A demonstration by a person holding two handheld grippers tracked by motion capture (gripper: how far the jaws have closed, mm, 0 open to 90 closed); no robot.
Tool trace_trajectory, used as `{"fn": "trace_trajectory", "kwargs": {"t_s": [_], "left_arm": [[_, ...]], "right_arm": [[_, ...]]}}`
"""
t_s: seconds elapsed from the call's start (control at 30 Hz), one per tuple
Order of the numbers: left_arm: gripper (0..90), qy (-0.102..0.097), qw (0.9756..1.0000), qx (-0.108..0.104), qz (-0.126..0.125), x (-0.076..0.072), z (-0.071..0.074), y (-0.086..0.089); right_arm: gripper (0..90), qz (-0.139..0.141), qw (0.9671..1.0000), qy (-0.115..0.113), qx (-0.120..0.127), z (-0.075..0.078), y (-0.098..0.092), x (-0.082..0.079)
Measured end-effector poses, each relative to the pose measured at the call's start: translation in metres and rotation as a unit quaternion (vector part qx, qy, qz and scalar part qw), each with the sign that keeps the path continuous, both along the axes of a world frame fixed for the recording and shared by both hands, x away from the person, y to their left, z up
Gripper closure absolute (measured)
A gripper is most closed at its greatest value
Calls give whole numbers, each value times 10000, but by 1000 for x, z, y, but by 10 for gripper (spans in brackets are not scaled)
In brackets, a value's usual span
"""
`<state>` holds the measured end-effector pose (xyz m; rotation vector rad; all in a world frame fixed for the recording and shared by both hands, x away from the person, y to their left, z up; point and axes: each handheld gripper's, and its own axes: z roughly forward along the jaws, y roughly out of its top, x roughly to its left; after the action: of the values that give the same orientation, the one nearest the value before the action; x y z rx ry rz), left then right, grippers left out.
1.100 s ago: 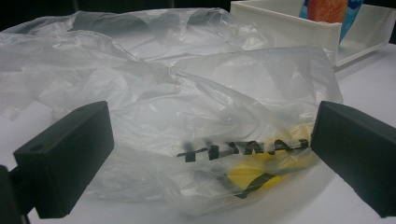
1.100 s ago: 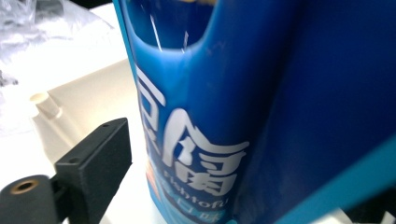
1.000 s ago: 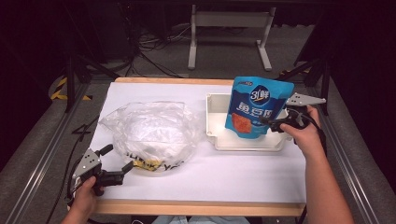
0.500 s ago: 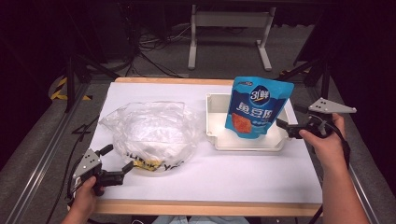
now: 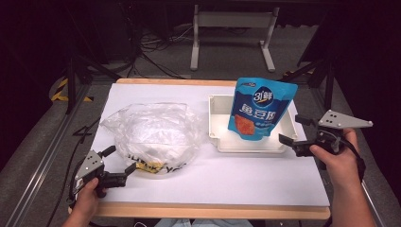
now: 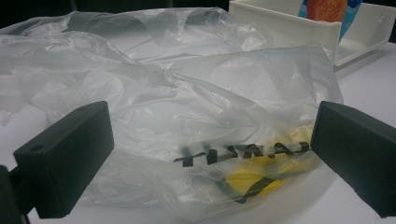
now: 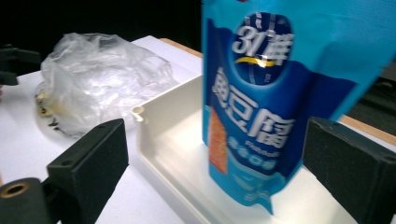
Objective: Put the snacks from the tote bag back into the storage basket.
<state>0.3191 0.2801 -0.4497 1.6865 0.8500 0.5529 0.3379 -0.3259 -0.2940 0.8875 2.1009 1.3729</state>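
A blue snack pouch stands upright in the white tray right of centre. Just beyond the tray's right edge, my right gripper is open, its jaws apart on either side of the pouch in the right gripper view, touching nothing. A crumpled clear plastic bag with black lettering and something yellow inside lies left of centre. My left gripper is open at the bag's near left corner, jaws spread around the bag's edge.
The white table top ends at a wooden front edge. Dark floor, cables and a metal stand lie beyond the far edge. Rails run along both sides of the table.
My right gripper let go of the pouch and drew back to the right, off the tray. The pouch stayed standing in the tray. The left gripper has not moved.
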Motion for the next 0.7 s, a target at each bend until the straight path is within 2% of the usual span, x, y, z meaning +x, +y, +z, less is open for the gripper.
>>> {"fn": "trace_trajectory", "kwargs": {"t_s": [0.2, 0.37, 0.7], "left_arm": [[2, -2, 10000, -9, -11, 0, 0, -1], [1, 19, 10000, 20, -32, 0, 1, 0], [2, -7, 10000, -15, -25, 0, 0, -1]], "right_arm": [[70, 282, 9996, -45, -21, -1, 17, -14], [70, 507, 9987, 50, -80, -6, 29, -22], [70, 944, 9951, 253, 127, -28, 49, -25]]}}
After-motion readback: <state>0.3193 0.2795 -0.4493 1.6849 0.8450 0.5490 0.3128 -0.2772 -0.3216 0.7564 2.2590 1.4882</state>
